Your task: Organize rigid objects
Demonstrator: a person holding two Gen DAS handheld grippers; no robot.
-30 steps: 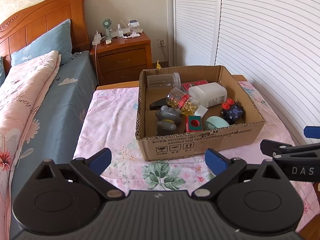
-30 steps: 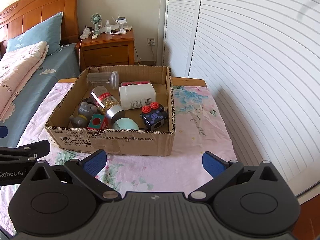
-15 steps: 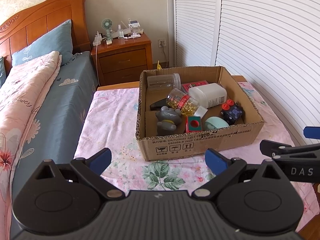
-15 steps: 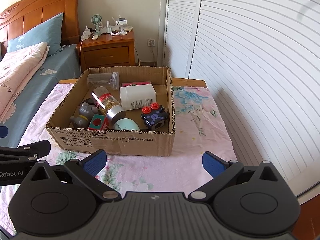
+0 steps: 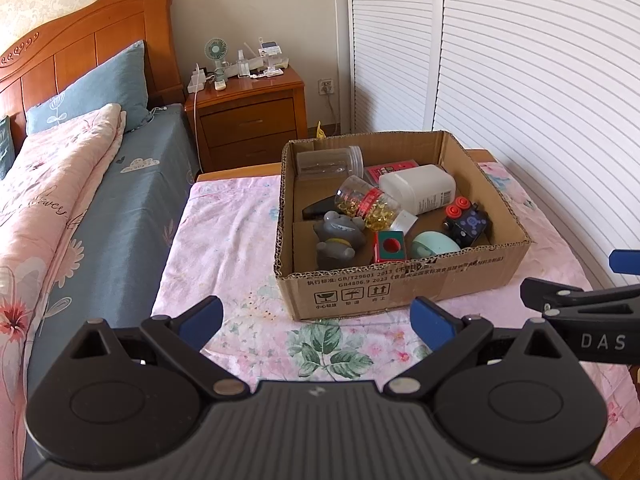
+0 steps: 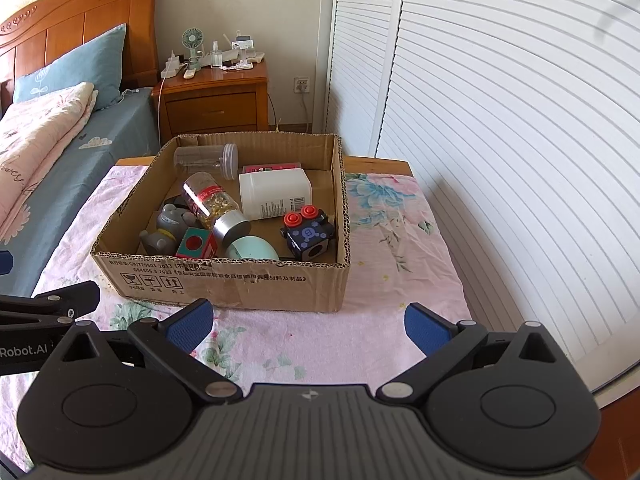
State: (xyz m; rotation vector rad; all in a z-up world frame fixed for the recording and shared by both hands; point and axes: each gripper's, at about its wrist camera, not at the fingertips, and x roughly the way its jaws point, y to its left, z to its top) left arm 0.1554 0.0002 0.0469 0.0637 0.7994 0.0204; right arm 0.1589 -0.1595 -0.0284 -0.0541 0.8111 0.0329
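Note:
An open cardboard box point(image 5: 400, 284) point(image 6: 224, 280) stands on a table with a pink floral cloth point(image 5: 224, 248) point(image 6: 392, 248). In it lie a white bottle point(image 5: 420, 188) point(image 6: 276, 194), a jar of yellow capsules point(image 5: 366, 202) point(image 6: 212, 204), an empty clear jar point(image 5: 328, 162) point(image 6: 204, 158), a grey toy point(image 5: 338, 238) point(image 6: 166, 228), a red-green cube point(image 5: 390, 246) point(image 6: 196, 244), a mint round thing point(image 5: 434, 244) point(image 6: 252, 248) and a black cube with red buttons point(image 5: 466, 220) point(image 6: 308, 232). My left gripper point(image 5: 316, 320) and right gripper point(image 6: 306, 326) are open and empty, in front of the box.
A bed point(image 5: 60, 200) runs along the left. A wooden nightstand point(image 5: 248, 120) with a small fan and clutter stands behind the table. White louvred doors point(image 6: 500, 120) line the right side.

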